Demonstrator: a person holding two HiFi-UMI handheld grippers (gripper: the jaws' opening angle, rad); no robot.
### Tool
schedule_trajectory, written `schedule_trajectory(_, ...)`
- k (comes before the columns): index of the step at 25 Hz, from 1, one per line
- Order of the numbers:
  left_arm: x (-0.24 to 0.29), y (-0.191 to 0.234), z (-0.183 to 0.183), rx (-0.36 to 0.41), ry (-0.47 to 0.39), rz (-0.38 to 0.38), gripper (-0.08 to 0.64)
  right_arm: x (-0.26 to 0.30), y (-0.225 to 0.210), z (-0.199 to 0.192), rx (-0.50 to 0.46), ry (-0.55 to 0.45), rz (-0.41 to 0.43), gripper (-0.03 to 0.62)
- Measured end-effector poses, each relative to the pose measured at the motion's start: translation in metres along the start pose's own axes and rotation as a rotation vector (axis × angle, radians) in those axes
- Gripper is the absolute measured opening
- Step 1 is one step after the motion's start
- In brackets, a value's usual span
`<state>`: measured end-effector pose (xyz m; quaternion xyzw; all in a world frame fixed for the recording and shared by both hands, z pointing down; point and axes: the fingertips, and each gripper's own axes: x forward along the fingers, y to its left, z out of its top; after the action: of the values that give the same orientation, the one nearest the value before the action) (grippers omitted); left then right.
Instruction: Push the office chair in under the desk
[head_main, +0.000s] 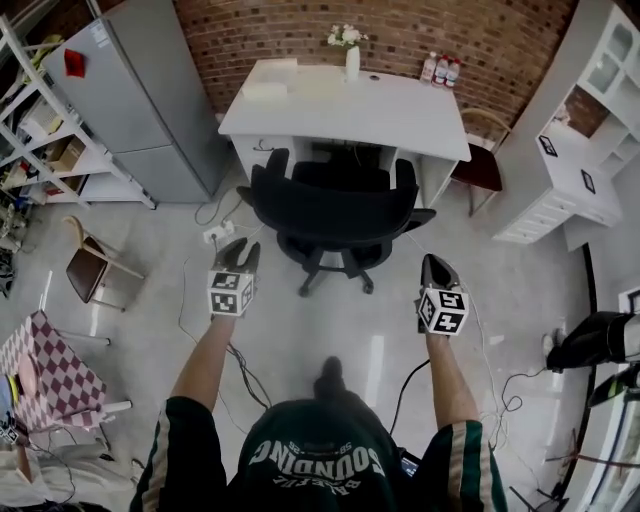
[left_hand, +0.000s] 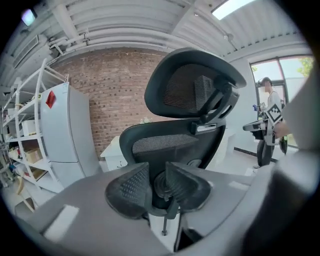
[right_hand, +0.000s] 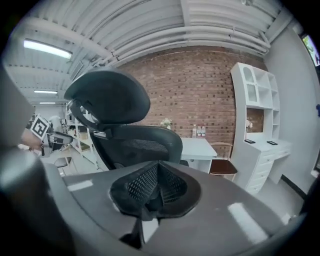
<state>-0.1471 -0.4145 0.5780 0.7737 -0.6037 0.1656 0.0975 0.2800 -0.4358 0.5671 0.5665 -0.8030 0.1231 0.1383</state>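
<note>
Fingers first: left gripper (left_hand: 157, 172) has its fingers narrow, with a slim gap and nothing between them. Right gripper (right_hand: 157, 170) has its fingers pressed fully together, also empty. We hold both out ahead of us, well apart from each other.

Office chair (head_main: 335, 210) sits straight ahead, between us and the table (head_main: 400, 110). Its backrest faces us and the seat points at the kneehole. The seat front looks to be at the table edge, but the base and backrest are out on the open floor. By our read it's not pushed in yet.

Key relation: the backrest runs crosswise, left to right, and our grippers bracket it.
- Left gripper view has the chair right of centre.
- Right gripper view has it left of centre.
- Neither gripper touches it.
- In the head view the left gripper (head_main: 240, 252) looks marginally nearer than the right gripper (head_main: 435, 265), but it's a close call.

Push direction as we judge it: straight forward along the chair-to-table line. We'd want contact on both sides of the backrest so it doesn't swivel. Closed or near-closed fingers suit a push, so no grasp is needed.

Watch item: the power strip (head_main: 218, 235) and cables on the floor just left of the chair base could snag a castor. The wooden chair (head_main: 485, 160) at the table's right looks clear of the path.
</note>
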Motion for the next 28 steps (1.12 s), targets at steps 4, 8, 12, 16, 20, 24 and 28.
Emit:
schedule_trajectory(4,-0.027,-0.015,-0.007,0.014,-0.019,-0.010,0.011,-0.028,0.028,-0.004,-0.024,-0.020,-0.004,0.002)
schedule_trajectory(8,-0.058,-0.026,-0.018,0.005,-0.019,-0.024,0.011,-0.060,0.058,0.001,-0.063,-0.047,0.002,0.002)
schedule_trajectory(12,-0.093,-0.045,-0.020,0.011,-0.034,-0.048,0.011,-0.094,0.087,0.007,-0.090,-0.082,0.035,0.000)
schedule_trajectory(16,-0.128,-0.070,-0.010,0.031,-0.062,-0.083,0.011,-0.131,0.114,0.014,-0.119,-0.116,0.064,0.000)
schedule_trajectory(20,-0.158,-0.087,0.001,0.035,-0.099,-0.097,0.011,-0.159,0.137,0.021,-0.136,-0.147,0.080,0.000)
schedule_trajectory(24,-0.178,-0.097,0.010,0.039,-0.125,-0.104,0.011,-0.177,0.147,0.026,-0.133,-0.168,0.081,0.000)
schedule_trajectory(28,-0.189,-0.104,0.014,0.043,-0.142,-0.110,0.011,-0.186,0.153,0.028,-0.127,-0.177,0.086,-0.002)
